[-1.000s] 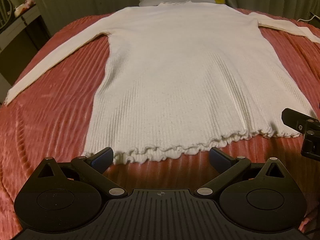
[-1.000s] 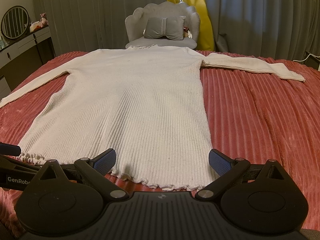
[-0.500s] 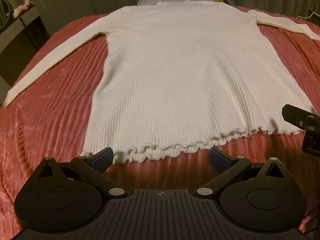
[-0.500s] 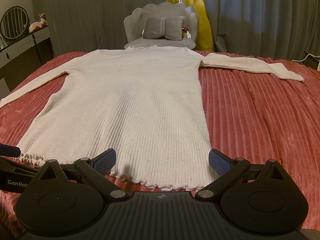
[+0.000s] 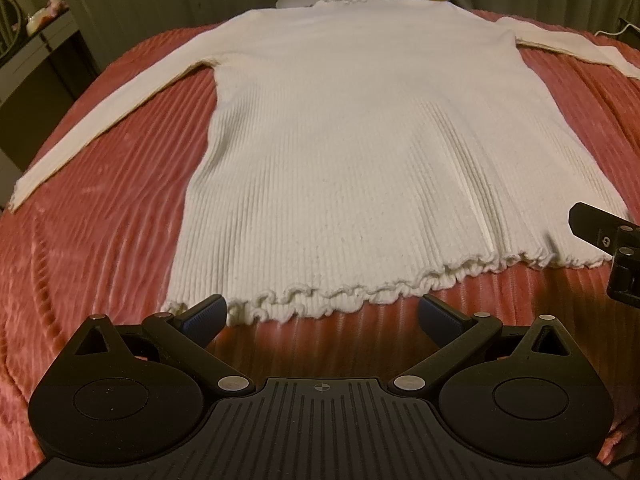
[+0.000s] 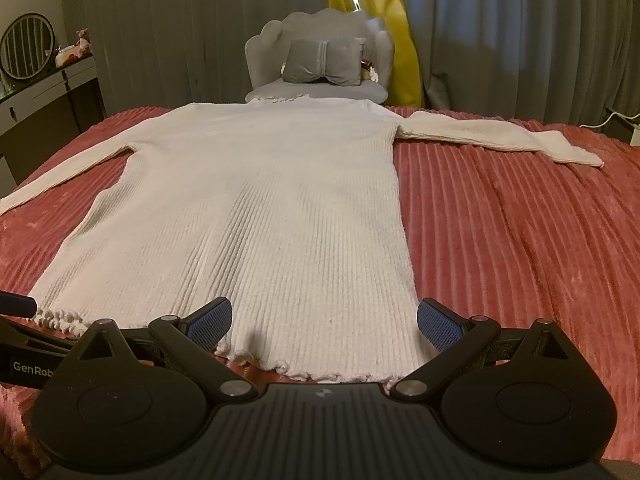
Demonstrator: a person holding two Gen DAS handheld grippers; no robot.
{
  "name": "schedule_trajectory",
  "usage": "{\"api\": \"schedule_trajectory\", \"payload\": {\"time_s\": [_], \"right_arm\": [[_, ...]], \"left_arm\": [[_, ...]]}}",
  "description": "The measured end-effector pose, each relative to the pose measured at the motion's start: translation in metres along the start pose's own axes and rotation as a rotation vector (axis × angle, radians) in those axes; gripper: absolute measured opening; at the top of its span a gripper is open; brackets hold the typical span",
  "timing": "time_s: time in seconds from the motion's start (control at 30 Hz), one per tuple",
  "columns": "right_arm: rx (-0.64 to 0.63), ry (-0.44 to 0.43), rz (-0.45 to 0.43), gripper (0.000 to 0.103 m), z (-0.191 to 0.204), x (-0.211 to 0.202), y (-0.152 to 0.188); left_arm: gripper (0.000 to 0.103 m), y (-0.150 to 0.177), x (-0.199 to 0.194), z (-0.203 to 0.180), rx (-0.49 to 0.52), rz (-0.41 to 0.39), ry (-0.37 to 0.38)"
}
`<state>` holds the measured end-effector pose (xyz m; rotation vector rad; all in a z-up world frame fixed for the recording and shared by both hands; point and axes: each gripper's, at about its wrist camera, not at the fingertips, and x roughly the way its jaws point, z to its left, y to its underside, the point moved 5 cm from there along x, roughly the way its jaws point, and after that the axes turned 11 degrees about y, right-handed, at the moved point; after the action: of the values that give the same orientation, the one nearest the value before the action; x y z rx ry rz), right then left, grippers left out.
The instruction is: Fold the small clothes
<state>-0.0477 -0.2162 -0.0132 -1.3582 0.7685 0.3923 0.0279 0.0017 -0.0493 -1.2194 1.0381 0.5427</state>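
- The white ribbed sweater lies flat on the pink ribbed bedspread, both sleeves spread out, its frilled hem nearest you.
- Your left gripper hangs over the hem's left part, jaws spread wide and gripping nothing; one pad overlaps the hem's corner in its view.
- Your right gripper hangs over the hem's right corner, jaws wide too, the cloth between the pads.
- A grey chair with a bow cushion stands beyond the collar.
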Motion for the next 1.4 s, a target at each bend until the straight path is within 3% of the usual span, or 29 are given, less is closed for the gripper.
{"api": "schedule_trajectory", "payload": {"time_s": [0.73, 1.4], "right_arm": [[-0.008, -0.001, -0.014, 0.099, 0.004, 0.000, 0.002], [-0.043, -0.040, 0.045, 0.099, 0.010, 0.007, 0.003]], "left_arm": [[0.103, 0.001, 0.003, -0.003, 0.008, 0.021, -0.003], [0.103, 0.001, -0.001, -0.006, 0.000, 0.021, 0.020]]}}
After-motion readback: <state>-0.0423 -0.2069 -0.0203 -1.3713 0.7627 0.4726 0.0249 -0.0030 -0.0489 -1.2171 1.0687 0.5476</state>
